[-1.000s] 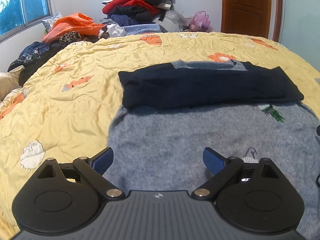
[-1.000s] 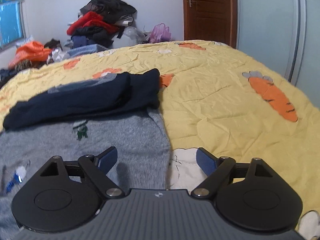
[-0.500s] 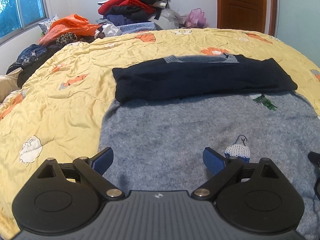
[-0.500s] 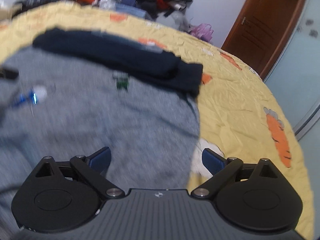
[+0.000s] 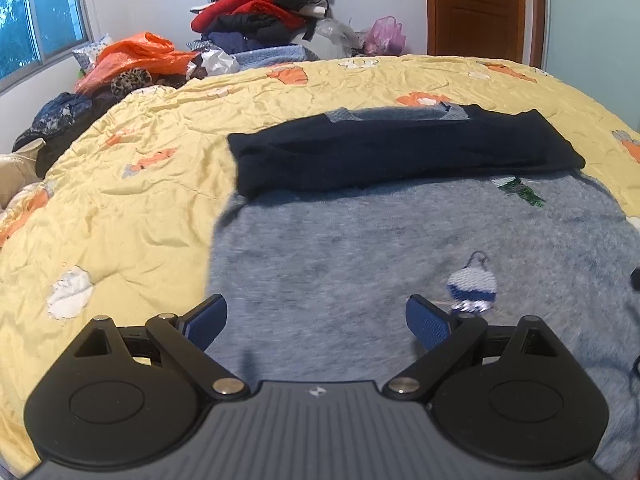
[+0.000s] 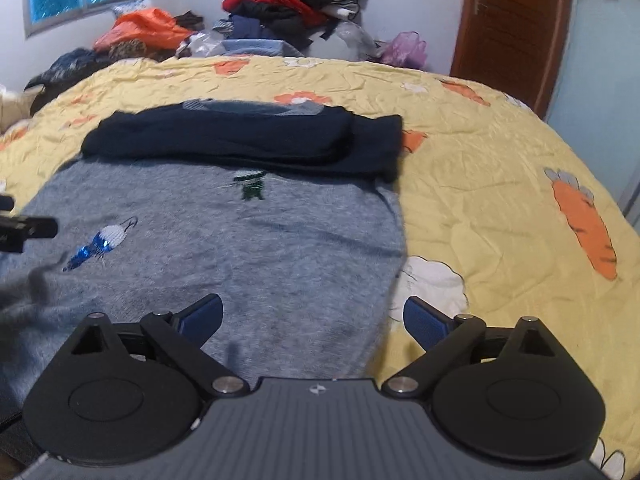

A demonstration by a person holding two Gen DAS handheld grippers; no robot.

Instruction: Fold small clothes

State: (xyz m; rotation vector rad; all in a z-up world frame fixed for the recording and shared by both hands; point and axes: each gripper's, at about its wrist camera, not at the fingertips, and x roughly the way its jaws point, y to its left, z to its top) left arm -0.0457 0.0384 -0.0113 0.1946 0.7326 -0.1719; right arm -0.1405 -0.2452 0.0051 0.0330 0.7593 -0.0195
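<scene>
Left wrist view: a grey sweater (image 5: 360, 248) lies spread flat on the yellow quilt (image 5: 132, 208), with its dark blue sleeves (image 5: 400, 152) folded across its far end. My left gripper (image 5: 316, 316) hangs over the sweater's near part, jaws wide, holding nothing. My right gripper (image 6: 312, 316) sits over the sweater's right edge, jaws wide but closing a little, nothing pinched. A pile of clothes (image 6: 296, 12) stands beyond the bed.

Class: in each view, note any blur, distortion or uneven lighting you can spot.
Left wrist: fisheye bends the bed edges; sweater slightly smeared; window bright. Right wrist: sweater motion-blurred at left; door leans.
</scene>
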